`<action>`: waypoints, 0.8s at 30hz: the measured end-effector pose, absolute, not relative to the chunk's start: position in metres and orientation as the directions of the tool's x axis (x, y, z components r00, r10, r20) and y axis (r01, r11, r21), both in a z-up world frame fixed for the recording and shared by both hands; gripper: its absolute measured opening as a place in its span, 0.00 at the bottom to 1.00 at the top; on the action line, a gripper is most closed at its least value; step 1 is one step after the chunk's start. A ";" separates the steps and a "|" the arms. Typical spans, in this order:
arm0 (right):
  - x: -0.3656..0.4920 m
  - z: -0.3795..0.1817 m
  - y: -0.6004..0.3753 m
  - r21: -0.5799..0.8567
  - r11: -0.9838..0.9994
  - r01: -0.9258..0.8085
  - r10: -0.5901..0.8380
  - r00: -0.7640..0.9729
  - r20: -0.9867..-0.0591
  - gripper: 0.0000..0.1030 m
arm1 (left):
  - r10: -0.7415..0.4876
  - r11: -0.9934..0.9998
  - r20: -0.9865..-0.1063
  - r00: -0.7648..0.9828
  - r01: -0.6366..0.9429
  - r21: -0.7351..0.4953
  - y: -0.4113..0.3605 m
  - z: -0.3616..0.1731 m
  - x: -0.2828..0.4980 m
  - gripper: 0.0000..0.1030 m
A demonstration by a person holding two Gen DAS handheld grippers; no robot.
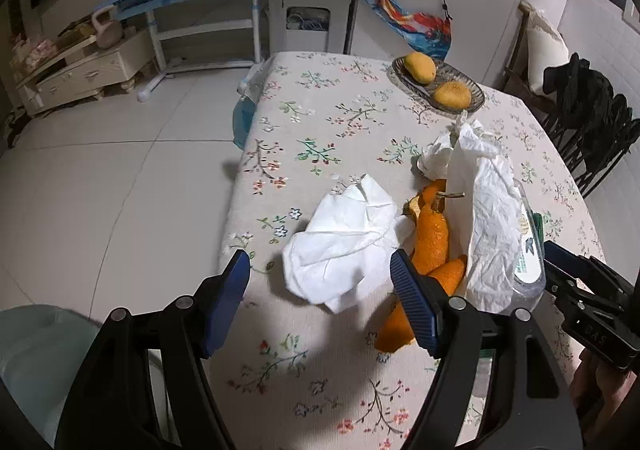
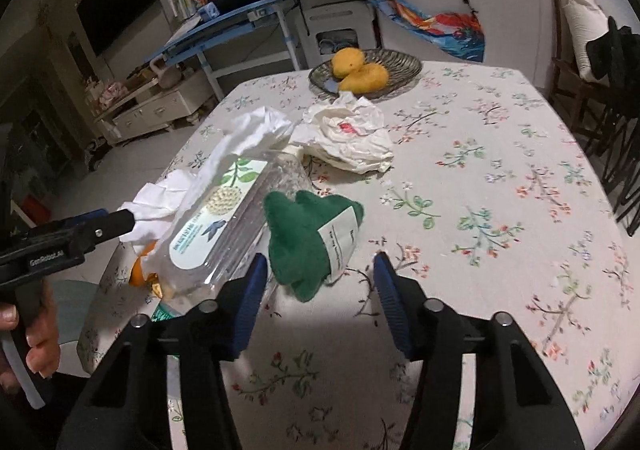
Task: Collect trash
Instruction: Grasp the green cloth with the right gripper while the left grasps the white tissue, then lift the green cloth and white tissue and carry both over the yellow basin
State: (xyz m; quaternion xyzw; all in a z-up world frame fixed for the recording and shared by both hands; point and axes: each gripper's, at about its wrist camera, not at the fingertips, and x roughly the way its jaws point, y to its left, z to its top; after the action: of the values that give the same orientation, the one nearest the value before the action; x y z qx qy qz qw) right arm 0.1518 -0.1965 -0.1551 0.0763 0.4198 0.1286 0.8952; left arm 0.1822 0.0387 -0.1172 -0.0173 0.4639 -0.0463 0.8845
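Left wrist view: my left gripper has its jaws spread wide, holding nothing, with a crumpled white tissue lying on the floral counter between them. Orange peel lies just beside the tissue, against a tissue pack. My right gripper also has wide, empty jaws, near a green cloth. Another wad of tissue sits beyond, close to the fruit dish.
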 end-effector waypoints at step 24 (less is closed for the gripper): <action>0.124 -0.130 -0.221 0.444 0.881 -0.167 0.436 0.653 -0.620 0.17 | -0.231 0.972 -0.711 0.664 0.190 -0.139 0.030 -0.076 0.158 0.05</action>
State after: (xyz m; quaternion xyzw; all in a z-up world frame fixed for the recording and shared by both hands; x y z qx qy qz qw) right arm 0.1241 -0.2212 -0.1299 0.1765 0.3810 0.1689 0.8917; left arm 0.1582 0.0303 -0.0761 -0.0264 0.3930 -0.1155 0.9118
